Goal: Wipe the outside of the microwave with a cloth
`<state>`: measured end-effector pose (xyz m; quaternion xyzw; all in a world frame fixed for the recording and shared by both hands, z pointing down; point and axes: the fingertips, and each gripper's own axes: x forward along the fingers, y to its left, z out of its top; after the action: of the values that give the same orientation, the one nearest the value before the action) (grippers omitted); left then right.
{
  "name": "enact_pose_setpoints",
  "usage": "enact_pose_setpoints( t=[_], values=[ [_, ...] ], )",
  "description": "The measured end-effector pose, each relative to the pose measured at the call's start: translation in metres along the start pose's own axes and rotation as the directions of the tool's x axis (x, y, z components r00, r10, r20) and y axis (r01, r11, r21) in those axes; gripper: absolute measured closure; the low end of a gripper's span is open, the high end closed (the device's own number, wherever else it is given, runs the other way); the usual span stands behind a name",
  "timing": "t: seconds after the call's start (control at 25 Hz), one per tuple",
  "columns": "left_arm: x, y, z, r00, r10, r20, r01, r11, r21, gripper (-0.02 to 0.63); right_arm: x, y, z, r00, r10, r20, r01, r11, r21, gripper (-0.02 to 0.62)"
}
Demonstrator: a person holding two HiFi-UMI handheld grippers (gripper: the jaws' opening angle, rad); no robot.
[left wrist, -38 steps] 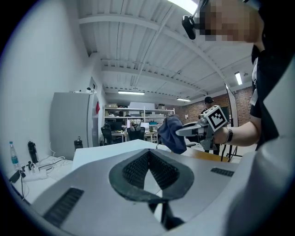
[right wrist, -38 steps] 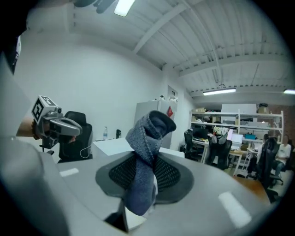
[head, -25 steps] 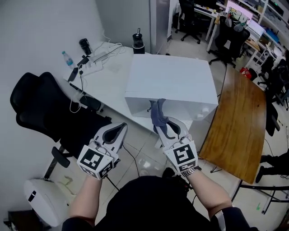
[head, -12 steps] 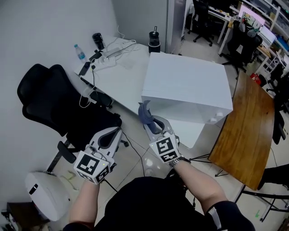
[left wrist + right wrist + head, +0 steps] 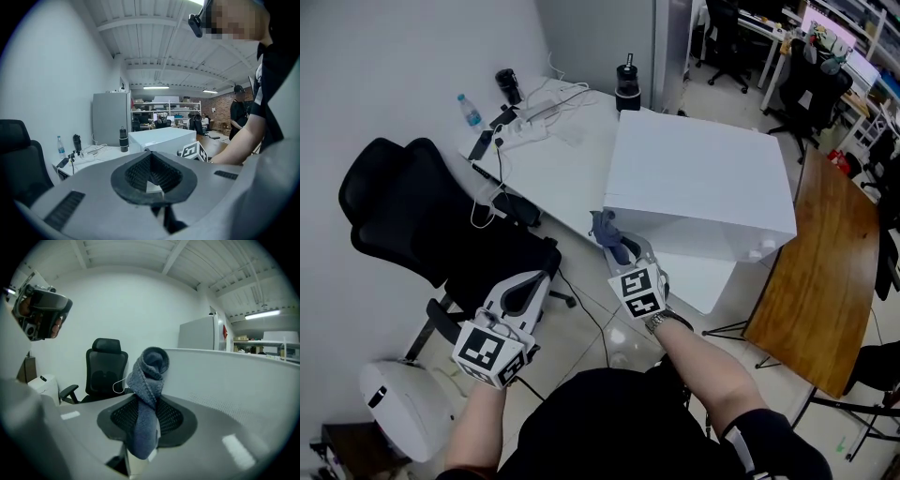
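Right gripper (image 5: pixel 623 255): clamps a twisted blue-grey terry cloth (image 5: pixel 604 227), wad up against the near left corner of the big white box-shaped microwave (image 5: pixel 698 173), touching or just beside its wall. Left gripper (image 5: pixel 539 279): jaws pressed together on nothing, well apart from the microwave, off that same corner.

I see the grey-blue cloth (image 5: pixel 607 232), twisted into a roll, standing upright, pinched in my right tool (image 5: pixel 617 247). It is just beside the near left corner of the white, box-shaped microwave (image 5: pixel 698 173) on the worktop (image 5: pixel 567 173).
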<state>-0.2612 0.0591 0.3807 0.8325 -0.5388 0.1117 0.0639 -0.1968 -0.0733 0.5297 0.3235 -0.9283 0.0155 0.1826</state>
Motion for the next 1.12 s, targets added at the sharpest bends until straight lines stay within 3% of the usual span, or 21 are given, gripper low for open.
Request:
enact_pose_setpoints(
  t=[0.44,1.12],
  values=[
    [0.018,0.004,-0.001,0.999,-0.046,-0.008,0.046,0.999,0.001,0.601,0.001,-0.028,-0.009,0.994,-0.098,-0.041,0.102,0.990,0.103,0.492],
    [0.047,-0.026,0.008,0.985,-0.168,0.028,0.168,0.986,-0.009,0.601,-0.065,-0.091,-0.035,0.955,-0.268,-0.124,0.282,0.953,0.115,0.492]
  ],
)
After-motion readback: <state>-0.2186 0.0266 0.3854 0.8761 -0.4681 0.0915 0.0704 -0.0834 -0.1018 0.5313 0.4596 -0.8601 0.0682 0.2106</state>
